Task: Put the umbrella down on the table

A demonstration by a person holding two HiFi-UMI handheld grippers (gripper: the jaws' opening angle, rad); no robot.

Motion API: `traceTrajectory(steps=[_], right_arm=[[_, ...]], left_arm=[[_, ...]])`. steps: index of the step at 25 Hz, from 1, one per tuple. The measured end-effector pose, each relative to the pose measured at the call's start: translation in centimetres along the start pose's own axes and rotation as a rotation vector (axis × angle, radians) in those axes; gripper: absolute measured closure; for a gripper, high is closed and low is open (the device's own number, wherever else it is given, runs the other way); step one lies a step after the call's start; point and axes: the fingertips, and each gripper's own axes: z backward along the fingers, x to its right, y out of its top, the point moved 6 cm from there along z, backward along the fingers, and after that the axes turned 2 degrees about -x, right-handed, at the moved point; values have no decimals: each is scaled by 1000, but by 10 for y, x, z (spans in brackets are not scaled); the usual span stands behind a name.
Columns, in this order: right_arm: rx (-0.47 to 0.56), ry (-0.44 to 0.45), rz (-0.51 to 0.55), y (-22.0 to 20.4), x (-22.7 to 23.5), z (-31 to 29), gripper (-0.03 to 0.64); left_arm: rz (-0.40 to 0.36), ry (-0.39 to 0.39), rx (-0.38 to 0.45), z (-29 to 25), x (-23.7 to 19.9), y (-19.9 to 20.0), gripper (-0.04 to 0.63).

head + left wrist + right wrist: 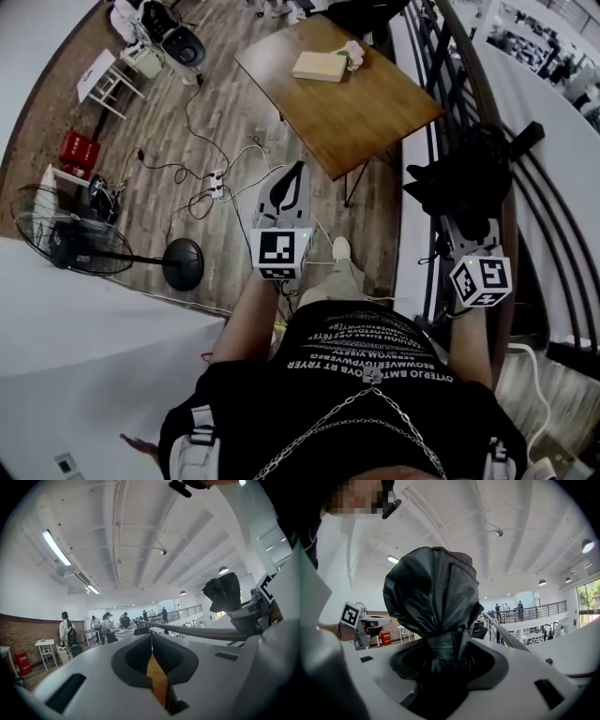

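A folded black umbrella [469, 173] is bunched in my right gripper [466, 214], which is shut on its gathered fabric beside the railing. The right gripper view shows the dark folds [433, 592] rising out of the jaws of my right gripper [440, 648]. The wooden table [366, 112] stands ahead, beyond both grippers. My left gripper [298, 171] hovers over the floor short of the table's near corner, shut, nothing held. Seen from the left gripper [151, 637], the umbrella [224, 591] is at the right.
A cream box [320, 65] and a small flower bunch [353, 53] lie on the table's far part. A dark railing [450, 56] runs along the right. A floor fan [70, 242], cables with a power strip [217, 183] and a red crate [79, 150] sit on the left floor.
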Motion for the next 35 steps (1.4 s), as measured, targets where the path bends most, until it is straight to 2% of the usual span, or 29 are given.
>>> traceTrajectory(steps=[8,13,21,28,35], right_arm=[[4,29,16,27,11,-72,367],[21,45,-9,42,15,-115,367],[3,20,-17,55,26,-189,367],[10,26,-30,72,20,-246,367],[-13,24,-39,80,31,-284,367]], left_arm=[[18,-2,-3,-64,-35,0,566],[26,-10,-8,-108,-62,0,566],[17,-47,-5,-184,-105,3,566],[35,-42,-8,-225,-149,-1,566],[53,-51,-1,-262,-162,3,566]])
